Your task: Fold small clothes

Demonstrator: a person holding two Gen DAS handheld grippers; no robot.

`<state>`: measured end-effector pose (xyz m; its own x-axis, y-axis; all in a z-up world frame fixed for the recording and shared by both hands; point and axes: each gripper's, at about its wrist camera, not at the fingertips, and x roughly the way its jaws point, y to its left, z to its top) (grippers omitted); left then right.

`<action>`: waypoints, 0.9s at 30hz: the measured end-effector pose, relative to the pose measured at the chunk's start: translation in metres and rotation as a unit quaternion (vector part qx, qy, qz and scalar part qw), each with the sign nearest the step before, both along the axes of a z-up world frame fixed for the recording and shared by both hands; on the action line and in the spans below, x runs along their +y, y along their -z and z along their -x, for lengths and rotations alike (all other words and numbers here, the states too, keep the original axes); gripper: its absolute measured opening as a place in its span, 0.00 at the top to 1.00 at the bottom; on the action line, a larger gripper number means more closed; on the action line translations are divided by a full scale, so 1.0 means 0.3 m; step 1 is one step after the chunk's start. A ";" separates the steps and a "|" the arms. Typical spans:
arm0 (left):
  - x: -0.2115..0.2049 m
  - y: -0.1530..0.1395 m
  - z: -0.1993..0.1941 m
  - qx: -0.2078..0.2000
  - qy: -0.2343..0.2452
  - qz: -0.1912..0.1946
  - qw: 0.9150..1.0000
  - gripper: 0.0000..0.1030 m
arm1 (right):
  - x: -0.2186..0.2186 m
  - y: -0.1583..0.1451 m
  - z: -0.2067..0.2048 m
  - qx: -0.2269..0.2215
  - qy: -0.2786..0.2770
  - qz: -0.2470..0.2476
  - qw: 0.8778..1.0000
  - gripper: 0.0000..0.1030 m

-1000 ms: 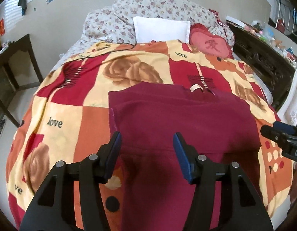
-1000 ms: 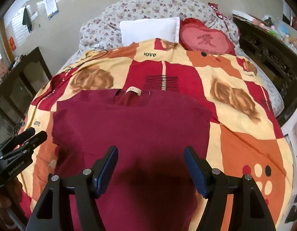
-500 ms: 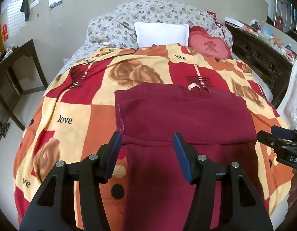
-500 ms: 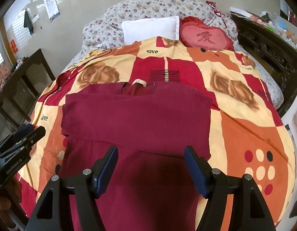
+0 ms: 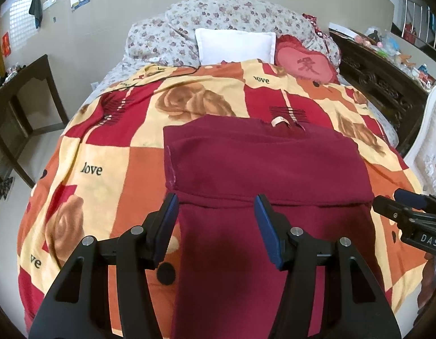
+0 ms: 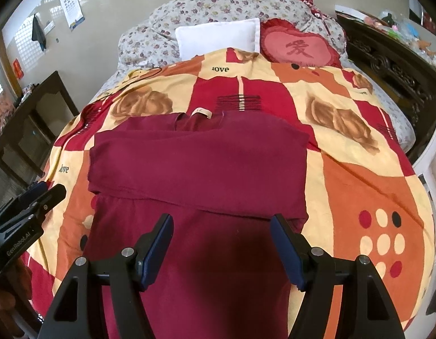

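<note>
Two claws hovering side by side, both pitched downward and both gaping.

The left claw (image 5: 216, 220) is holding its blue-padded fingers (image 5: 169, 223) apart with nothing pinched between them. The right claw (image 6: 222, 240) is standing a little wider, its pads (image 6: 158, 245) likewise gripping nothing. Each claw is showing at the edge of the other's view, the two sitting near each other at about the same level. Both are angling forward and down.
</note>
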<state>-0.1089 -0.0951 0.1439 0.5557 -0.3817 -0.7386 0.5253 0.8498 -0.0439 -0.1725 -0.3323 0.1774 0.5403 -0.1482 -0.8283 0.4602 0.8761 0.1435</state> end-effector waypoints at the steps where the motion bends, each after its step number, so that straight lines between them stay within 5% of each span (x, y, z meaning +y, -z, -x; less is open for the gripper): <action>1: -0.001 0.005 0.003 0.000 -0.002 -0.001 1.000 0.46 | 0.001 0.005 0.003 0.001 0.002 -0.001 1.000 0.33; 13: 0.077 0.161 0.107 -0.019 -0.034 0.046 0.998 0.46 | 0.130 0.134 0.128 -0.105 0.022 0.025 0.994 0.33; 27: 0.145 0.225 0.225 -0.060 -0.035 0.051 0.996 0.46 | 0.215 0.229 0.212 -0.115 0.037 0.027 0.992 0.33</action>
<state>-0.1764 -0.0517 0.0762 0.6653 -0.4075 -0.6255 0.4707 0.8793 -0.0722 -0.2361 -0.2677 0.1088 0.7003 -0.2350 -0.6740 0.4845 0.8499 0.2070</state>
